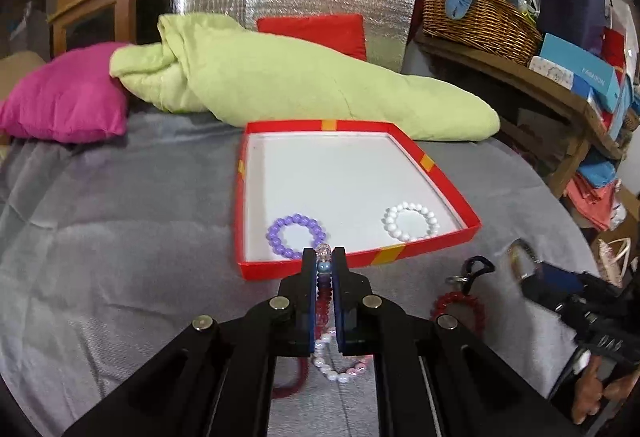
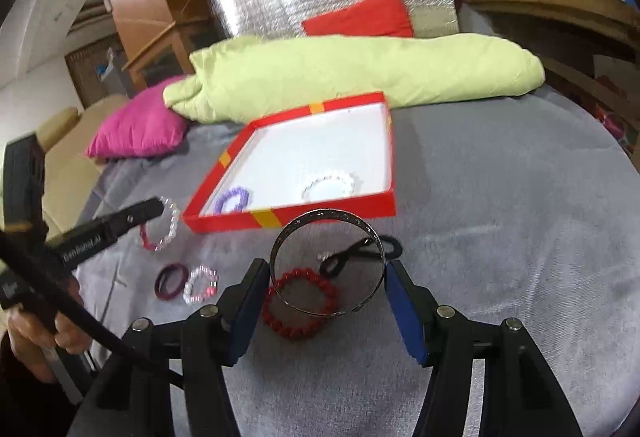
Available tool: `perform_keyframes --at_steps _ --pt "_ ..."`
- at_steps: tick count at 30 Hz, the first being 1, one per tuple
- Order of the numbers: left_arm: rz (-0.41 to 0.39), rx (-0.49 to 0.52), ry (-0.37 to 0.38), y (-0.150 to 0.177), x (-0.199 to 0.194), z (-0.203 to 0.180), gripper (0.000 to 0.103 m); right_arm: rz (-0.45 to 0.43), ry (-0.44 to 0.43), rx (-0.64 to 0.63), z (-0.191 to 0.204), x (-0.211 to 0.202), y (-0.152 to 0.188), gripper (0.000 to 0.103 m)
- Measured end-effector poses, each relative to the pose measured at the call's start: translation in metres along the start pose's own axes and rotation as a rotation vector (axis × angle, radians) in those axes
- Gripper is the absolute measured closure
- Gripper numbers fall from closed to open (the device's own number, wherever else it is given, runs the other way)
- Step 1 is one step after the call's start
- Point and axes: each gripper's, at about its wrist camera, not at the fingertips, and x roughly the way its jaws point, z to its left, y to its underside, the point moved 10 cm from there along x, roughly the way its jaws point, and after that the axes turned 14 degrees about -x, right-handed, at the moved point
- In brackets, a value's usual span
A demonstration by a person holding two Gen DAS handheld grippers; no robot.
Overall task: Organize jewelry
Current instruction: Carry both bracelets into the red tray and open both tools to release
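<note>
While faint white lettering on the left tongs (image 2: 158, 209) stays too blurred to read, they clamp a mixed bead bracelet (image 1: 324, 277) just short of the red cardboard box (image 1: 440, 177). On the grey quilted bed (image 1: 120, 257), the right tongs (image 2: 326, 277) pinch a shiny metal bangle (image 2: 327, 261); purple bracelet (image 1: 296, 235) and white bracelet (image 1: 411, 221) lie inside the box.

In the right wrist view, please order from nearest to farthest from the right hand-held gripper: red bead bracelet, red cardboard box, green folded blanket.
From the right hand-held gripper:
1. Red bead bracelet, on the grey cover between its fingers.
2. Red cardboard box, just beyond.
3. Green folded blanket, behind the box.
</note>
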Motion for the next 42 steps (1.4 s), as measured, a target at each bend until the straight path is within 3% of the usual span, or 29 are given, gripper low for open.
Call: perform_keyframes --at_steps 9,23,36,42 --pt "-0.071 0.058 -0.068 -0.007 -0.006 -0.001 0.095 -0.020 0.021 0.141 -0.026 -0.004 -0.009 0.040" --pt "-0.053 0.078 -0.085 -0.008 0.008 -0.007 0.095 0.047 0.004 0.122 -0.016 0.033 -0.034 0.040" --pt "-0.016 0.005 0.076 -0.041 0.058 -0.020 0.095 0.121 -0.089 0.191 -0.016 0.113 -0.091 0.040" --pt "0.073 -0.043 0.119 -0.048 0.106 -0.019 0.095 0.175 -0.132 0.237 -0.013 0.154 -0.101 0.040"
